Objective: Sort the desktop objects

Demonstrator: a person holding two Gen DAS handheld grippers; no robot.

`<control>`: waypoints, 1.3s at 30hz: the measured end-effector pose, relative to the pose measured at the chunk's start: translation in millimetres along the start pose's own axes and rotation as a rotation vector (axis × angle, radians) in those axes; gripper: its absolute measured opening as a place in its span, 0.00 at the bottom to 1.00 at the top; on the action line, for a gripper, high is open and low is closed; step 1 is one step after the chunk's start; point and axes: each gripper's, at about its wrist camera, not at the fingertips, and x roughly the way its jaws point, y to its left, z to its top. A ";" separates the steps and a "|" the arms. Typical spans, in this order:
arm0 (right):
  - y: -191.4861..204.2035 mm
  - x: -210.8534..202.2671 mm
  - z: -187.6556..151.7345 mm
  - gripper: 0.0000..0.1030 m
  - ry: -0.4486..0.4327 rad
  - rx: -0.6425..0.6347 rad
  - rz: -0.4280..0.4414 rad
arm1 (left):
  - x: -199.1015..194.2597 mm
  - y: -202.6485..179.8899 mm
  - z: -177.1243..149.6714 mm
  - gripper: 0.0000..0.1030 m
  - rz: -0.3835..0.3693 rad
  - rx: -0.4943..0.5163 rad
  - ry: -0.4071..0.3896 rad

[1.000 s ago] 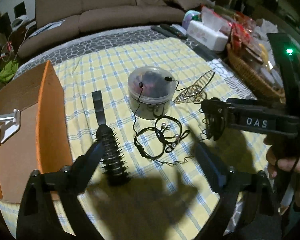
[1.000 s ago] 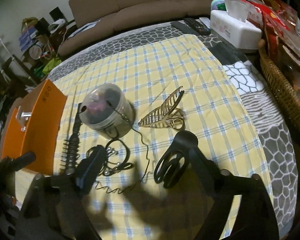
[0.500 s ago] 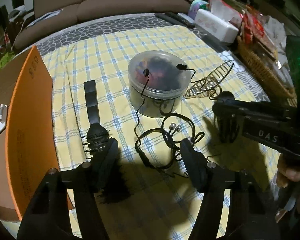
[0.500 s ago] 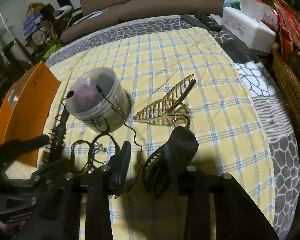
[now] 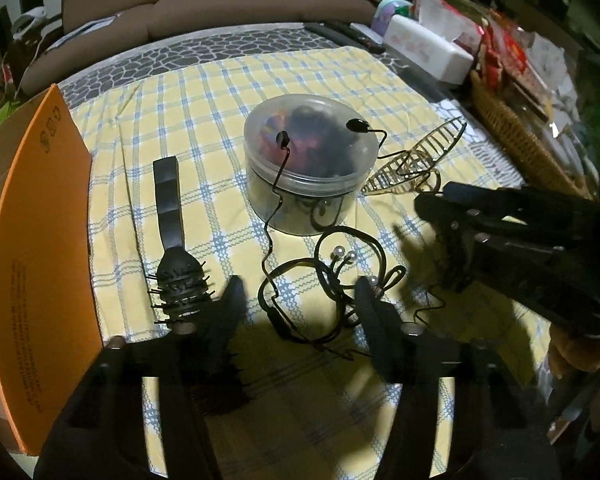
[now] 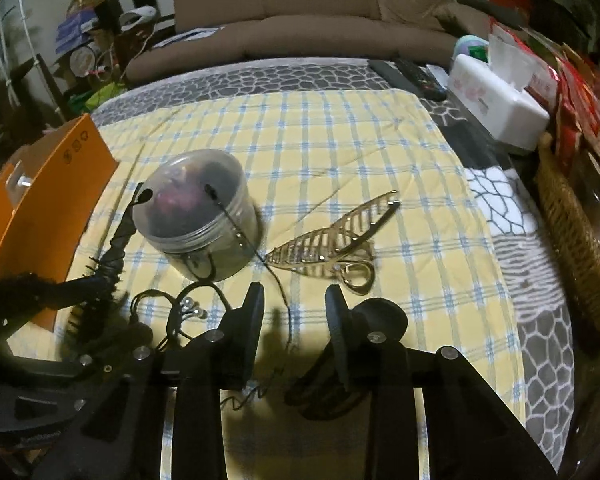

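On the yellow checked cloth stand a clear lidded jar (image 5: 310,168) (image 6: 198,228) of dark items, a black hairbrush (image 5: 174,248), a tangle of black cords with pearl beads (image 5: 332,280) and a gold claw clip (image 5: 414,162) (image 6: 334,246). My left gripper (image 5: 300,312) is open over the cord tangle, its left finger beside the brush head. My right gripper (image 6: 294,312) is open and empty; a black hair clip (image 6: 340,368) lies on the cloth partly behind its right finger.
An orange cardboard box (image 5: 40,248) stands at the left edge. A white tissue box (image 6: 496,96), remotes (image 6: 414,74), snack packets and a wicker basket (image 6: 576,236) crowd the right side. A brown sofa (image 6: 308,20) is behind the table.
Both grippers have narrowed their jaws and moved forward. The left one came down over the cord tangle. The right one swung left, so the black clip now sits at its right finger.
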 end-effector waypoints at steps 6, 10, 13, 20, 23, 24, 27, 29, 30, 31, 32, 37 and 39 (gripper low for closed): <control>0.7 16.4 -3.8 0.13 0.064 0.011 0.057 | 3.7 4.1 -0.8 0.22 0.000 -0.018 0.013; -3.0 15.0 -5.9 0.12 0.062 0.050 0.095 | 3.4 5.4 -1.2 0.12 0.007 -0.019 0.012; -5.9 12.1 -5.6 0.11 0.054 0.082 0.114 | 0.9 5.9 -1.4 0.12 0.004 -0.026 0.002; -5.6 -0.8 -4.5 0.10 0.032 0.103 0.142 | -11.5 7.6 -0.4 0.11 -0.008 -0.033 -0.022; -3.4 -7.5 -3.9 0.10 0.024 0.101 0.143 | -19.7 10.1 -0.6 0.11 -0.018 -0.045 -0.034; -2.4 -10.5 -3.7 0.10 0.020 0.101 0.143 | -23.2 11.0 -0.6 0.11 -0.021 -0.048 -0.038; 0.4 -18.5 -1.4 0.10 0.010 0.102 0.148 | -34.8 14.5 -0.1 0.11 -0.026 -0.056 -0.054; 3.9 -26.0 0.2 0.10 0.001 0.106 0.153 | -44.0 17.5 0.3 0.11 -0.026 -0.062 -0.066; 6.0 -28.6 1.2 0.10 -0.003 0.107 0.155 | -48.7 19.1 0.3 0.11 -0.026 -0.064 -0.072; 9.6 -32.5 2.2 0.10 -0.007 0.105 0.157 | -55.1 22.0 0.3 0.11 -0.026 -0.068 -0.081; 13.2 -35.3 3.0 0.10 -0.009 0.100 0.160 | -60.5 24.6 0.1 0.11 -0.026 -0.071 -0.089; 37.9 -54.8 10.6 0.10 -0.034 0.070 0.168 | -88.7 43.2 -2.2 0.10 -0.019 -0.091 -0.124; 45.9 -63.6 14.8 0.10 -0.049 0.070 0.181 | -101.7 51.4 -3.7 0.10 -0.019 -0.105 -0.144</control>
